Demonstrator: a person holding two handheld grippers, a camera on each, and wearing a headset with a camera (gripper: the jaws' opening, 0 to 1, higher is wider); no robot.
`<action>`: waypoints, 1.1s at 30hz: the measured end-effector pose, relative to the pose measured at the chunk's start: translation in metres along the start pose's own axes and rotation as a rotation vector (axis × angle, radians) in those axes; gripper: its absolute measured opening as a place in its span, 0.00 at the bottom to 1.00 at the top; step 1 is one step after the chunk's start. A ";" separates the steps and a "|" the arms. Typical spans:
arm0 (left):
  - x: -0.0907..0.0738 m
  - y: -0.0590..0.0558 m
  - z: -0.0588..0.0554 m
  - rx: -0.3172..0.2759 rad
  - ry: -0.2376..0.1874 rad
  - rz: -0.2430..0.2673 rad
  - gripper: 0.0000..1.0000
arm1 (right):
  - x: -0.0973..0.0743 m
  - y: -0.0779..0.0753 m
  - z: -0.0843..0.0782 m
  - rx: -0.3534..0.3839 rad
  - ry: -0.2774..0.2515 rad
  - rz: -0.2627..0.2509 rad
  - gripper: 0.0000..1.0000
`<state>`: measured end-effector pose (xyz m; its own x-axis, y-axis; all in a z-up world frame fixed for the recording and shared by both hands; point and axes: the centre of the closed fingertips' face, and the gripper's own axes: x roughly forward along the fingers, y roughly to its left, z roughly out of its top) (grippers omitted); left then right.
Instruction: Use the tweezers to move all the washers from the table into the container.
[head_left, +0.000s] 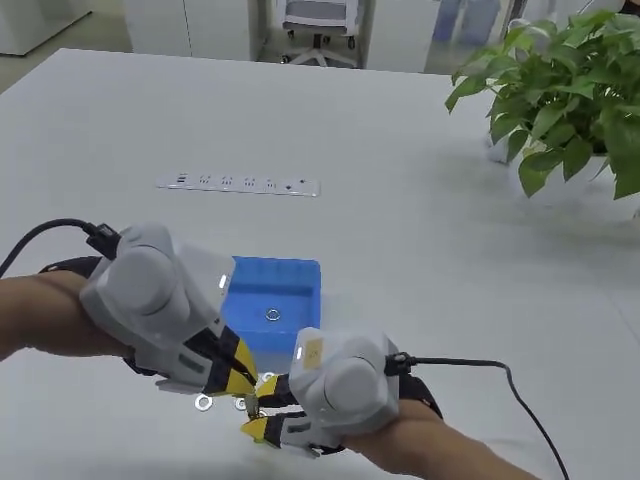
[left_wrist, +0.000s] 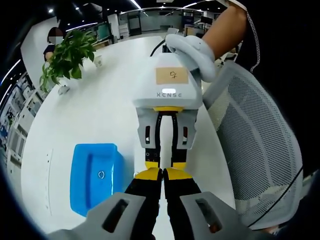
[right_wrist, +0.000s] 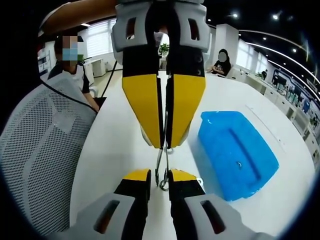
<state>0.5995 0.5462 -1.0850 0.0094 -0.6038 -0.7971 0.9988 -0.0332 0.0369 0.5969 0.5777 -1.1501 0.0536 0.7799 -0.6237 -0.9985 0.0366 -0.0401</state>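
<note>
A blue container (head_left: 300, 275) sits on the white table with one washer (head_left: 272, 316) inside it. Three washers lie on the table by the fingertips, one to the left (head_left: 204, 403), one in the middle (head_left: 240, 403) and one nearer the container (head_left: 268, 378). My left gripper (head_left: 243, 378) and right gripper (head_left: 252, 418) meet tip to tip just in front of the container. In the right gripper view the thin metal tweezers (right_wrist: 163, 160) run from between the left gripper's (right_wrist: 165, 142) shut yellow fingers down into my right gripper's (right_wrist: 160, 177) nearly touching tips.
A white power strip (head_left: 238, 184) lies beyond the container. A potted plant (head_left: 570, 90) stands at the far right. A cable (head_left: 500, 375) trails from the right gripper. A mesh chair (left_wrist: 255, 150) is close behind the table edge.
</note>
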 end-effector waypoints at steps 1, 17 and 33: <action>0.000 0.000 0.000 0.000 0.000 -0.001 0.06 | 0.000 -0.001 0.000 0.002 0.000 -0.005 0.13; 0.001 -0.001 0.003 0.007 -0.004 -0.006 0.06 | -0.002 -0.001 -0.001 0.026 -0.001 -0.006 0.10; -0.005 -0.001 0.003 0.012 0.004 -0.003 0.06 | -0.004 -0.002 0.004 0.013 -0.002 -0.009 0.10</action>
<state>0.5983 0.5472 -1.0793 0.0068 -0.6009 -0.7993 0.9981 -0.0447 0.0421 0.5985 0.5772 -1.1442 0.0622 0.7810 -0.6215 -0.9981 0.0513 -0.0355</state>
